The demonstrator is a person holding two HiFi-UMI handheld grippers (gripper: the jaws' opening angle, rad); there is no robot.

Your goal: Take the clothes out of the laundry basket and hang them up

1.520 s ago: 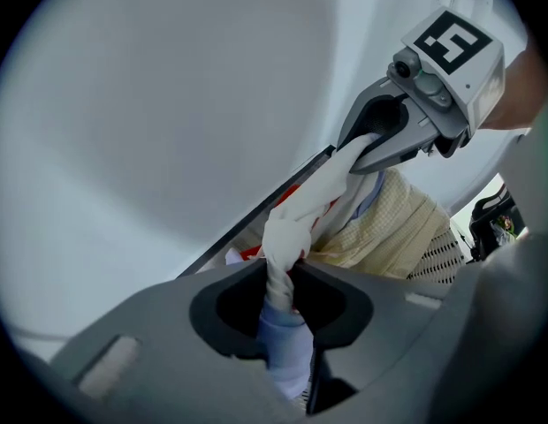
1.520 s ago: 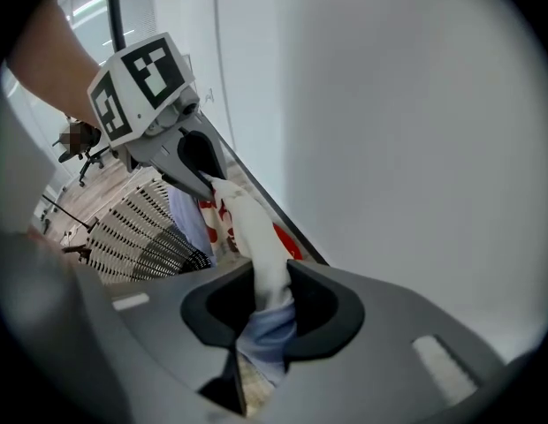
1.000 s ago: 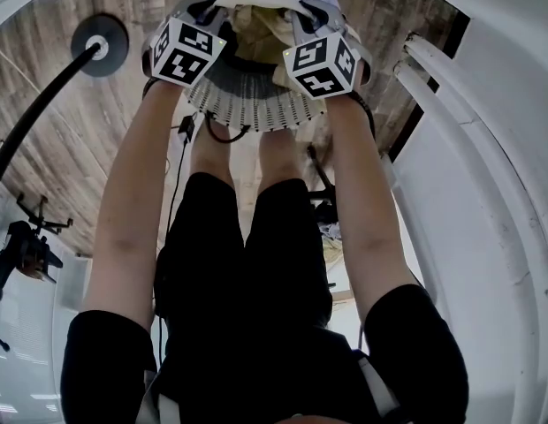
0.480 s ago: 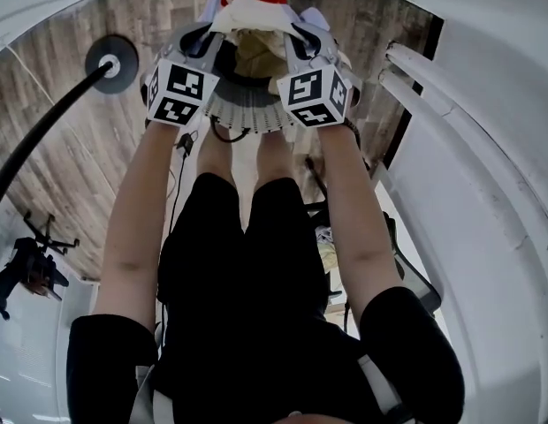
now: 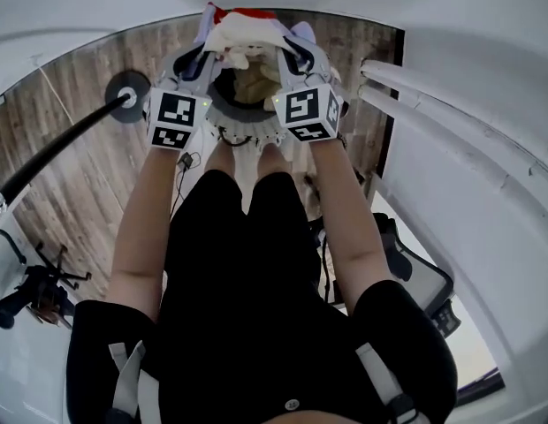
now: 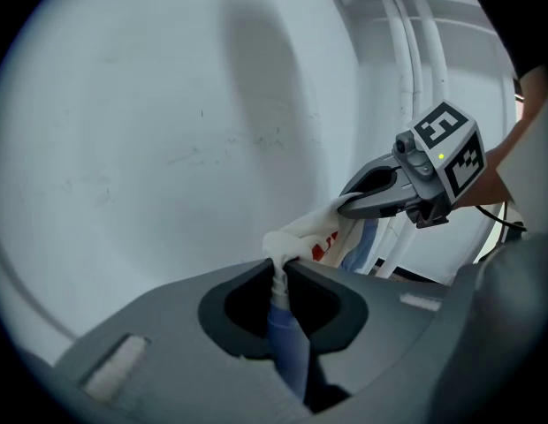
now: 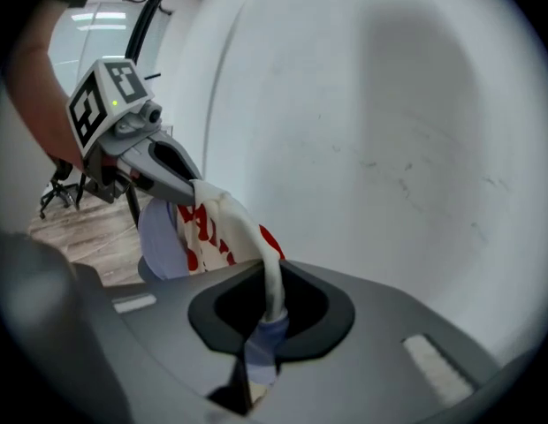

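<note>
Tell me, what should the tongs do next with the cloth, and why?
Probably raise both together, away from the white slatted plastic laundry basket. The left tongs and right tongs are each shut on the white cloth garment with red print, stretched between them just above the basket.

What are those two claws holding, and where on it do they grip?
A white garment with red print. The left gripper and the right gripper each pinch a bunched bit of it, one at either end.
</note>
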